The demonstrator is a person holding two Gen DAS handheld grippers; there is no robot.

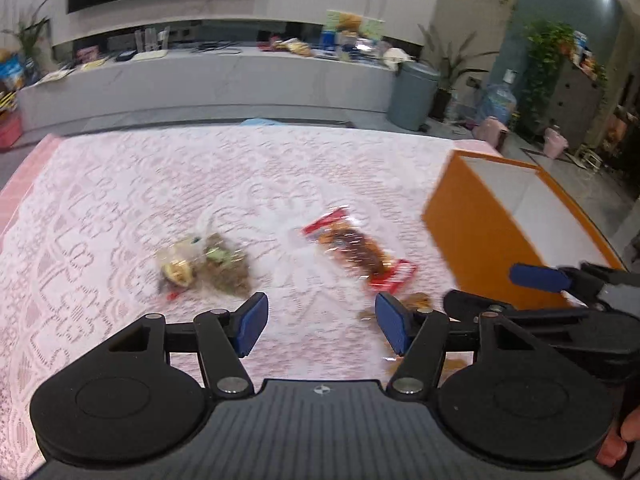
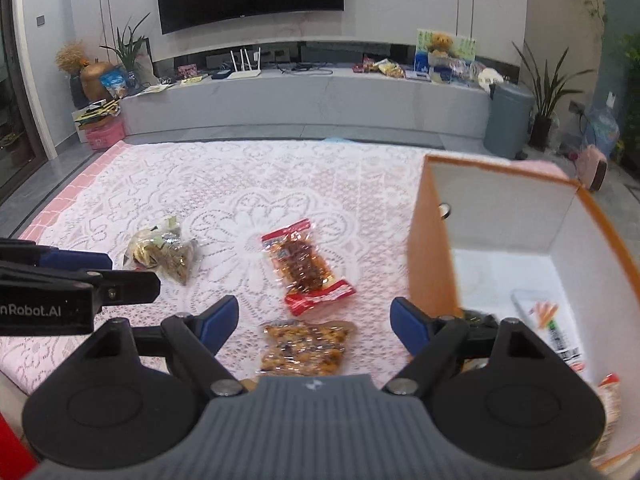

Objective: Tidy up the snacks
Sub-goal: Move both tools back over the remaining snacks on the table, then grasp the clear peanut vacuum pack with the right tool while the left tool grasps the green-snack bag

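We see the orange box (image 2: 432,264) at the right of the lace-covered surface (image 2: 200,184) already holding a few packets, while three snack packets remain outside: the red one (image 2: 306,266), the greenish one (image 2: 164,254), the amber one (image 2: 304,350). Both hand-held grippers, left (image 1: 322,326) and right (image 2: 314,324), tilt downward, released and empty.

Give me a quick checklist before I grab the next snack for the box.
1. Left gripper open, nothing in it: ok.
2. Right gripper open, nothing in it: ok.
3. Red packet lies apart from the other snacks: ok.
4. Brown packet in front of right gripper, unobstructed: ok.
5. Orange box open on top, with room: ok.
6. Clear bag contents sealed: cannot tell.
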